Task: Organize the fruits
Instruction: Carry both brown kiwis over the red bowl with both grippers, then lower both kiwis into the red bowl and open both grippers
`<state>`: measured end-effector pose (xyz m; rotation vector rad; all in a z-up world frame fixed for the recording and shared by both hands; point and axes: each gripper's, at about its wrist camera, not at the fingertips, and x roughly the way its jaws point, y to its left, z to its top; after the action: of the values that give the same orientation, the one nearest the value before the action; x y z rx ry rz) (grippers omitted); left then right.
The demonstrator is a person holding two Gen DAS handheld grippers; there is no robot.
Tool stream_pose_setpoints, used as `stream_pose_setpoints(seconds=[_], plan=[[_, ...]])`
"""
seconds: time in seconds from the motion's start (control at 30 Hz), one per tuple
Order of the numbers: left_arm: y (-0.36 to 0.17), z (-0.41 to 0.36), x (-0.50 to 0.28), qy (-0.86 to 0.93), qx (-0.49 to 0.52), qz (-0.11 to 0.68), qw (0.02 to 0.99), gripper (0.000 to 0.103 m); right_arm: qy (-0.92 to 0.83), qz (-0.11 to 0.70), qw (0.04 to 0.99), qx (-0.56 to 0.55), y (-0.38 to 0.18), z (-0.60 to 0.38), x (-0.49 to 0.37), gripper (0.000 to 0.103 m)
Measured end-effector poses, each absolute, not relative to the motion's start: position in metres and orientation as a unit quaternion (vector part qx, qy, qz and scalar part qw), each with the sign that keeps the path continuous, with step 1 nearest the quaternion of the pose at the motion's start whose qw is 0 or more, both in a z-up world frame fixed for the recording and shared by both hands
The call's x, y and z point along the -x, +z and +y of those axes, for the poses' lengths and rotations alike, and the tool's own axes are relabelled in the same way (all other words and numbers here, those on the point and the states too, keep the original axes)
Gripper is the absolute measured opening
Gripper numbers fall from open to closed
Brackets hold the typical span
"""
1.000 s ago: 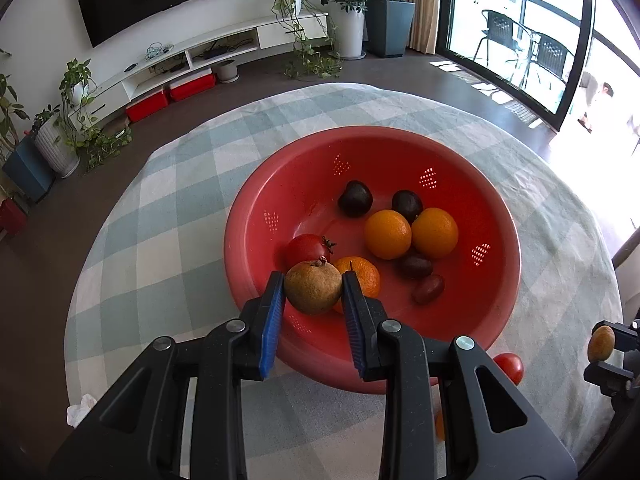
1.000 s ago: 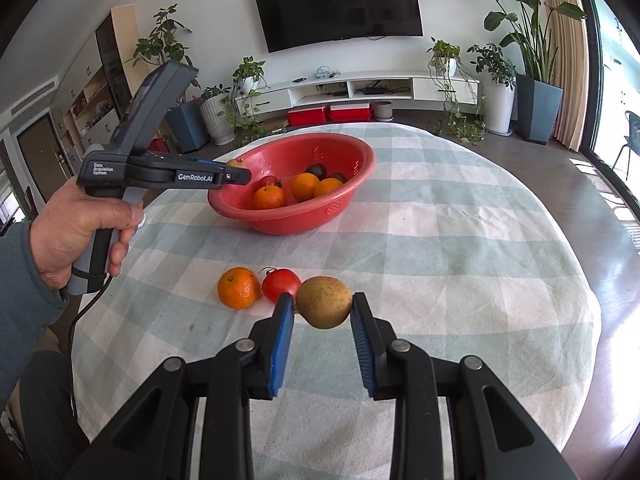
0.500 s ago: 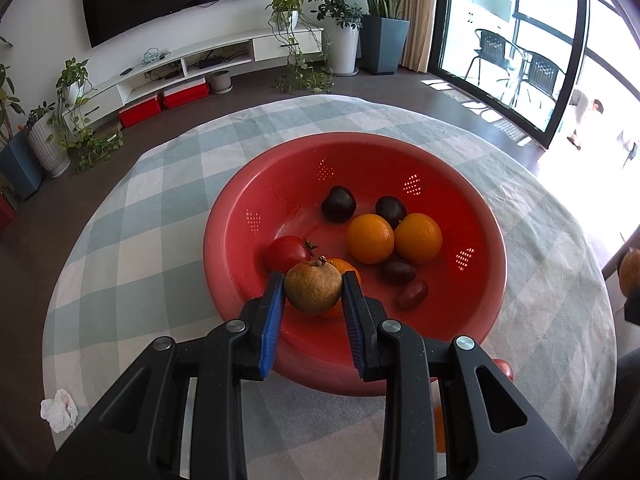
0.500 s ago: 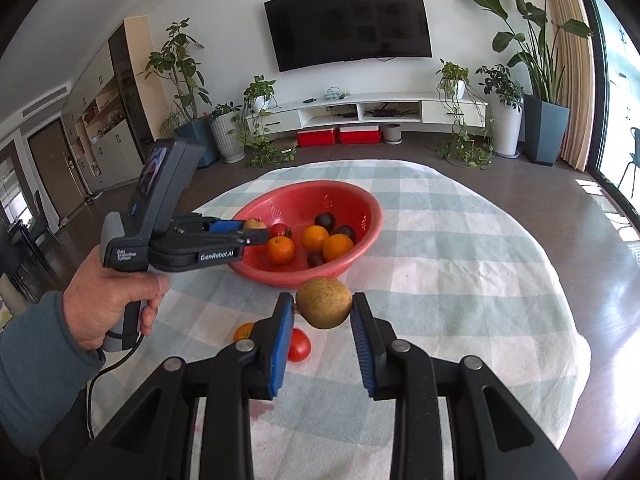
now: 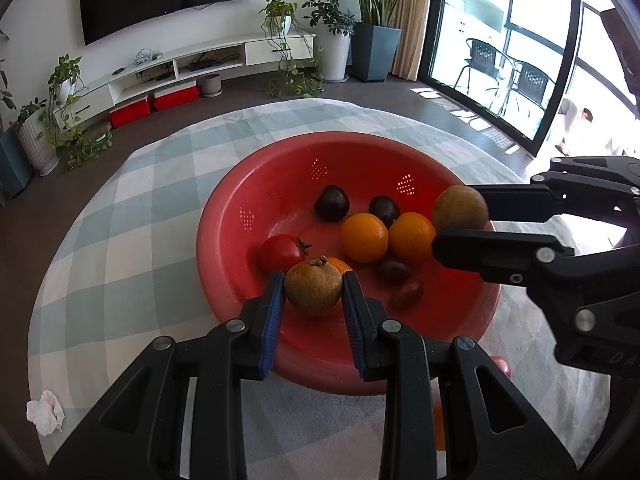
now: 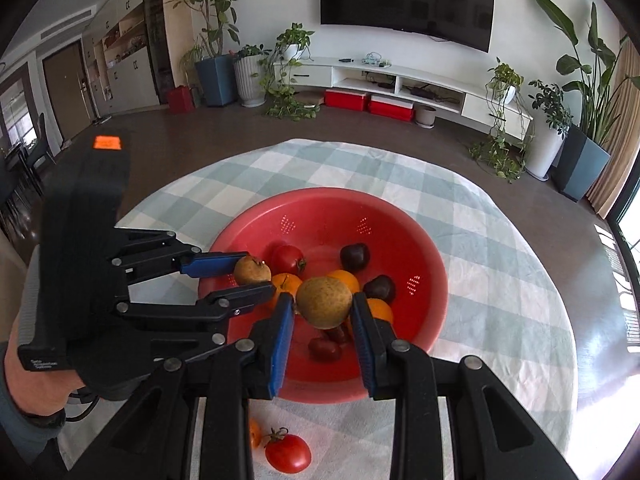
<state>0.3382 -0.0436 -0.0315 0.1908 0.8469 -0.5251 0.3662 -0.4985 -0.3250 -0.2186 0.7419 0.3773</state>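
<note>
A red colander bowl stands on the checked tablecloth and holds oranges, a tomato and several dark fruits. My left gripper is shut on a brown round fruit above the bowl's near rim. My right gripper is shut on a second brown fruit above the bowl's right side.
A loose tomato and an orange lie on the cloth in front of the bowl. A crumpled tissue lies near the table's left edge. Plants, a TV shelf and glass doors stand beyond the table.
My right gripper has carried its brown fruit forward from the cloth to over the bowl, beside the left gripper. The left gripper stays over the bowl's near rim.
</note>
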Motion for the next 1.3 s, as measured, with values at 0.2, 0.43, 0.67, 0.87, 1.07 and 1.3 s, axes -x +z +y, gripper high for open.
stream_pose_setpoints(seconds=[0.2, 0.43, 0.67, 0.87, 1.07, 1.3], plan=[[-0.032, -0.047, -0.339, -0.255, -0.097, 0.405, 0.873, 0.027, 0.171, 0.381, 0.9, 0.126, -0.342, -0.496, -0.381, 0.032], [-0.035, -0.051, -0.339, -0.257, -0.113, 0.403, 0.871, 0.027, 0.166, 0.396, 0.893, 0.134, -0.356, -0.497, -0.39, 0.032], [-0.036, -0.054, -0.338, -0.256, -0.121, 0.399, 0.872, 0.027, 0.165, 0.393, 0.893, 0.146, -0.36, -0.497, -0.39, 0.032], [-0.035, -0.054, -0.338, -0.259, -0.118, 0.399, 0.872, 0.027, 0.164, 0.393, 0.892, 0.149, -0.359, -0.496, -0.388, 0.033], [-0.033, -0.053, -0.337, -0.256, -0.119, 0.399, 0.872, 0.03, 0.158, 0.392, 0.895, 0.145, -0.358, -0.498, -0.387, 0.04], [-0.02, -0.048, -0.331, -0.241, -0.115, 0.386, 0.883, 0.063, 0.149, 0.38, 0.904, 0.13, -0.351, -0.51, -0.38, 0.045]])
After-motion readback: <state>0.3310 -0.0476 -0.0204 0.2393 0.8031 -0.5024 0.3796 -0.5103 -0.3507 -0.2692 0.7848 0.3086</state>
